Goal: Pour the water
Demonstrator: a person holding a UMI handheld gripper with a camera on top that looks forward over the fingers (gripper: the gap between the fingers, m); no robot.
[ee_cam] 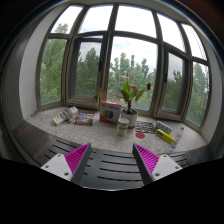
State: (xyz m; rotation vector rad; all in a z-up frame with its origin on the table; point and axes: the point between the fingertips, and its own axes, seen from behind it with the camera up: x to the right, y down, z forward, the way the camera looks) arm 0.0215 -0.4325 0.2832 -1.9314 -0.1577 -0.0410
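Hand-held gripper (110, 160) wide open, empty, well short of the cluttered window sill (60, 128).

No clear water vessel among the sill's small items beside the potted plant (131, 98); risk of grabbing wrong, or knocking neighbours in the clutter.

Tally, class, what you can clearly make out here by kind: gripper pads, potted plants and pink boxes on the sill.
Gripper, open, holding nothing: 1
Magenta pads: 2
Potted plant on the sill: 1
Pink box: 1
Total: 5
The other small items on the sill are too small to sort.
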